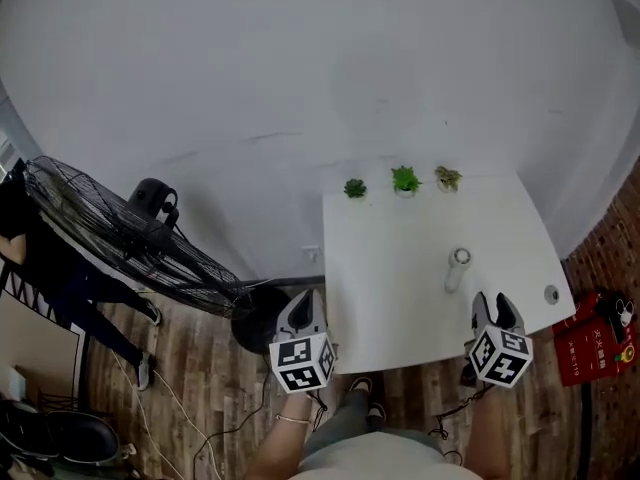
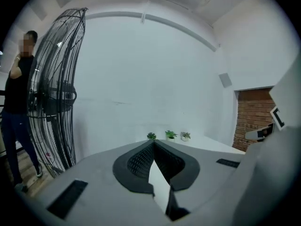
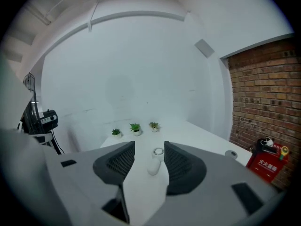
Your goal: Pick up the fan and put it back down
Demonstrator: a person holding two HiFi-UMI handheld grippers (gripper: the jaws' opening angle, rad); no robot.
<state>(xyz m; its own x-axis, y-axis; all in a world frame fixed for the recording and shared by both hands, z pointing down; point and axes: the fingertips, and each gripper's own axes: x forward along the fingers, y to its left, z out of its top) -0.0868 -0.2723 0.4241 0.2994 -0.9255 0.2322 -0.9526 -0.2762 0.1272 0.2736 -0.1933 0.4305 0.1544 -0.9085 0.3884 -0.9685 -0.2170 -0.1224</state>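
Writing: white characters were seen on the red box [image 1: 592, 340] on the floor right of the table [image 1: 400, 318], too small to be read. Black-and-white square markers were carried on both gripper cubes; no brand was made out on anything.

Handheld fan [image 1: 457, 269]: small, all white, with a round head and a short thick handle. It was laid flat on the white table, right of centre, head to the far side and handle to the near side. In the right gripper view it [image 3: 155, 160] was seen through the jaw gap, on the table beyond the tips, untouched.

Right gripper [image 1: 497, 306]: jaws held apart, nothing between them, near table edge, just near of the handheld fan.

Left gripper [image 1: 303, 303]: jaw tips pressed together, nothing gripped, at the near left table corner.

Also noted: three small potted plants [image 1: 404, 179] lined up along the far table edge; a small round disc [image 1: 551, 294] at the right edge; a large black floor fan [image 1: 120, 233] left of the table; a person in dark clothes [image 1: 60, 278] beside it.
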